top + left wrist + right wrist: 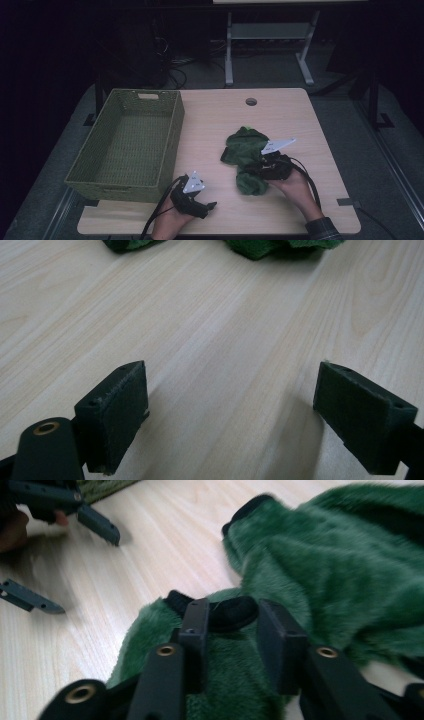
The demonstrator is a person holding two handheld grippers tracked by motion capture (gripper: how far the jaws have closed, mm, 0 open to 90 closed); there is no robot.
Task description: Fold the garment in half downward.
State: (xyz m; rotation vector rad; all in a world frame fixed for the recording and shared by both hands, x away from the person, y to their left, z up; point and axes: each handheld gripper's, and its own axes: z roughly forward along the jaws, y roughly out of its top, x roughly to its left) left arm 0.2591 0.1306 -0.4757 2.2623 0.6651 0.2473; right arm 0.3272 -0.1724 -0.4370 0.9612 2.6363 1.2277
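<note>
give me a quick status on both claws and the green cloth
Left claw open, empty, over bare table. Right claw jaws parted around green cloth, its black edge between them. Basket at left, nothing blocking.

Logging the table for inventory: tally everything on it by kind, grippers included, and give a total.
Green fleecy cloth: 1
Green woven basket: 1
Hand-held grippers: 2, the left gripper and the right gripper
Total: 4
</note>
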